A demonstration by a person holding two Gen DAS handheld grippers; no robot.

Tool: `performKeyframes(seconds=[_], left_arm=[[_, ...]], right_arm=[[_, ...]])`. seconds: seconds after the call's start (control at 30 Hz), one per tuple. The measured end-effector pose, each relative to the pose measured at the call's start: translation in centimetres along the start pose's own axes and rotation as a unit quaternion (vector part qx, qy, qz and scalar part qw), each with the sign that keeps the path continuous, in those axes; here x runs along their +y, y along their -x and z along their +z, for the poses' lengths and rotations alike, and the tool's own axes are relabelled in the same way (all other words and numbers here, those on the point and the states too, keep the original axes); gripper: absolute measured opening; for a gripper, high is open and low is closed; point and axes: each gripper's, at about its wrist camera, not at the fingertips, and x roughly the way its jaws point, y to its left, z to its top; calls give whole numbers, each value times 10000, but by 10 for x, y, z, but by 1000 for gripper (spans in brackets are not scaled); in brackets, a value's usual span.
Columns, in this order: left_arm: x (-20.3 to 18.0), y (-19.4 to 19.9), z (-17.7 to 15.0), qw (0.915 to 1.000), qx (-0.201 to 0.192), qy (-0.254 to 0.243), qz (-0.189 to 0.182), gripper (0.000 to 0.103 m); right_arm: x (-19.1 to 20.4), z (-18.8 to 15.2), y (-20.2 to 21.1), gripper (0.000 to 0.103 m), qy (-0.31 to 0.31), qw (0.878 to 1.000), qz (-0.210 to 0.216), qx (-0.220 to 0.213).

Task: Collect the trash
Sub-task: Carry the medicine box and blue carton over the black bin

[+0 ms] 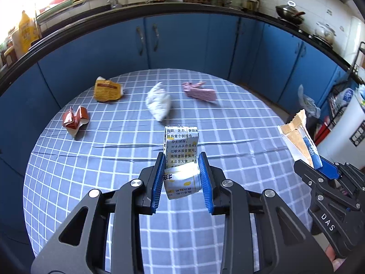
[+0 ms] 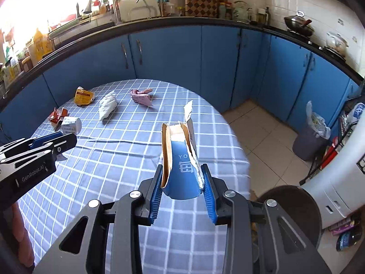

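A: Both jaws are loaded. The left gripper (image 1: 181, 178) is clamped on the folded white leaflet box (image 1: 181, 157), and the right gripper (image 2: 181, 183) grips the torn blue carton (image 2: 180, 157). Both pieces hang above the bench (image 1: 118, 155).

B: Then keep both squeezes firm and carry them to the grey bin (image 2: 308, 139) on the floor, to the right of the bench.

A: Beyond the box, a red wrapper (image 1: 75, 119), white tissue (image 1: 158, 102), yellow packet (image 1: 107, 90) and pink wrapper (image 1: 200, 91) lie on the bench.
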Motion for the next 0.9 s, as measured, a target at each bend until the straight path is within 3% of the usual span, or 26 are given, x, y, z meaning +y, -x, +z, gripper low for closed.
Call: performKeyframes(seconds=[0.4,0.9], left_arm=[[-69,32,-8,9980,-161,-536,-276,31],[-151,50,-10,9918,-276,-1133,-529,31]], right_arm=[[-50,-24,52,32,-323,9988,-291,-240],[-117,-49,82,32,-855,9943,-520,-362]])
